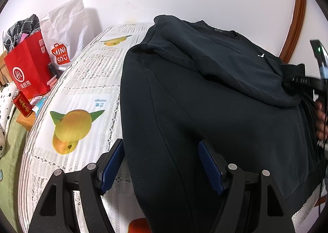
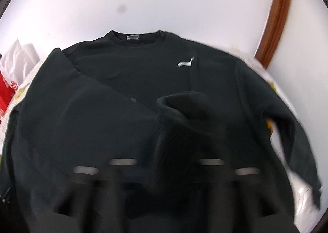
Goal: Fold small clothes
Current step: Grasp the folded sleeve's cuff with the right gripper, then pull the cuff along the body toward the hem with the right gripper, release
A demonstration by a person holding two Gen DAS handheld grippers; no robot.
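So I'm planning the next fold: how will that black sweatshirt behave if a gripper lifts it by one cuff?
The black sweatshirt will probably flop: its sleeve already drapes and curls over the body. The thick knit and ribbed cuff look grippy rather than slippery. Lifted, it may drag across the lace tablecloth rather than slide cleanly.

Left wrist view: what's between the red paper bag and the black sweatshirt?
In the left wrist view, only the mango-print lace tablecloth separates the red paper bag from the black sweatshirt.
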